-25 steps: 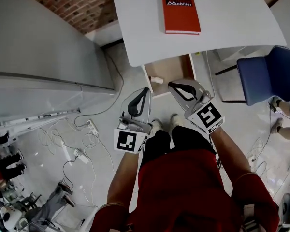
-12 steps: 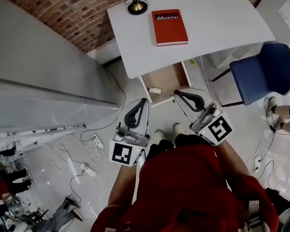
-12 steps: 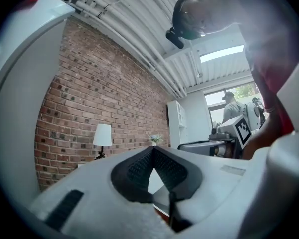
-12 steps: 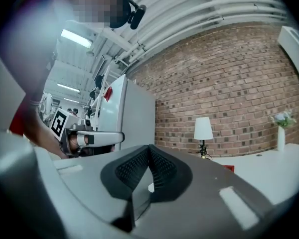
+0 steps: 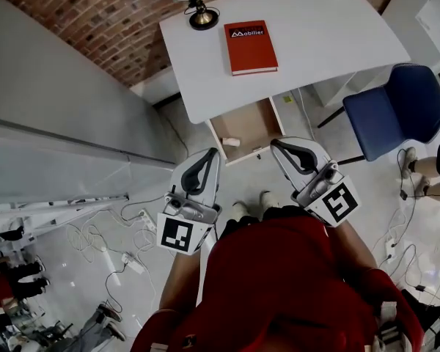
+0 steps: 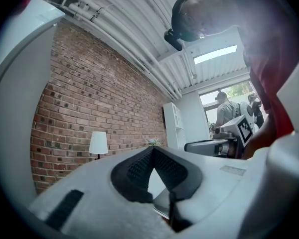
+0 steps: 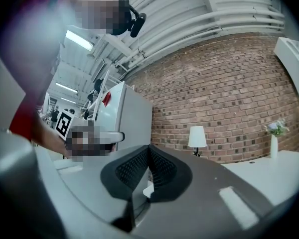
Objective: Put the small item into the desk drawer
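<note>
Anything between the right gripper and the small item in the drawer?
Only the bare floor of the drawer lies between the right gripper and the small item, per the head view.

Lab-office, brick wall (image 5: 95, 20), white desk (image 5: 330, 35), floor cables (image 5: 110, 237)

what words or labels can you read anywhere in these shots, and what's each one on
"Mobilier": white print along the top of the cover of the red book lying on the white desk.
Left tool and right tool: each cube carries a black and white square coded marker, with no words or numbers.
No other text can be read.
</note>
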